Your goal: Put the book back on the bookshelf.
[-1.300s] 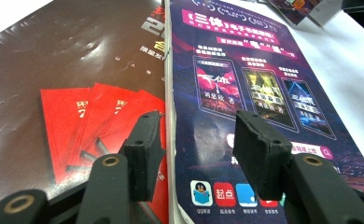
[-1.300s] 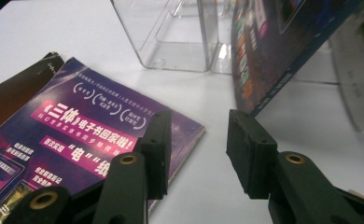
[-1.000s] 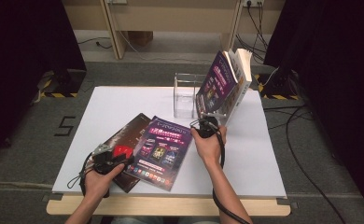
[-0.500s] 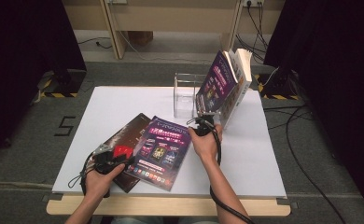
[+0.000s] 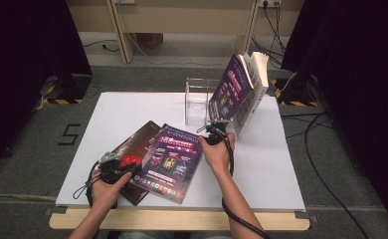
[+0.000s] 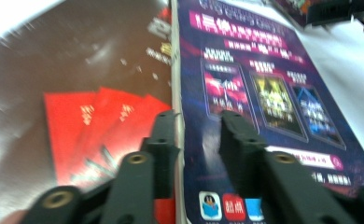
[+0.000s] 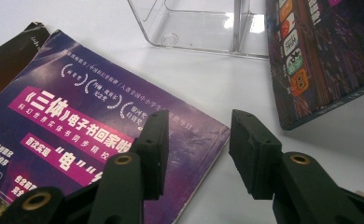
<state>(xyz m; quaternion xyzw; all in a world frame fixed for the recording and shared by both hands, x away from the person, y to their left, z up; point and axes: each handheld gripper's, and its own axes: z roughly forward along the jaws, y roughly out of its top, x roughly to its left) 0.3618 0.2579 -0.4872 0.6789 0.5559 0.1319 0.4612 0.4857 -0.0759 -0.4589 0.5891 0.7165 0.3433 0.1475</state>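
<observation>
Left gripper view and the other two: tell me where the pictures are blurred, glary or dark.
Left gripper view: soft with motion blur, print on the purple book smeared, pale sheen on the dark book, top left corner washed out. Right gripper view: sharp, bright glints on the clear stand. High view: white table evenly lit, the room's sides in deep shadow.

black two-jaw tongs, brass-coloured screws at joints; black cable loops; forearms apparently unsleeved.
</observation>
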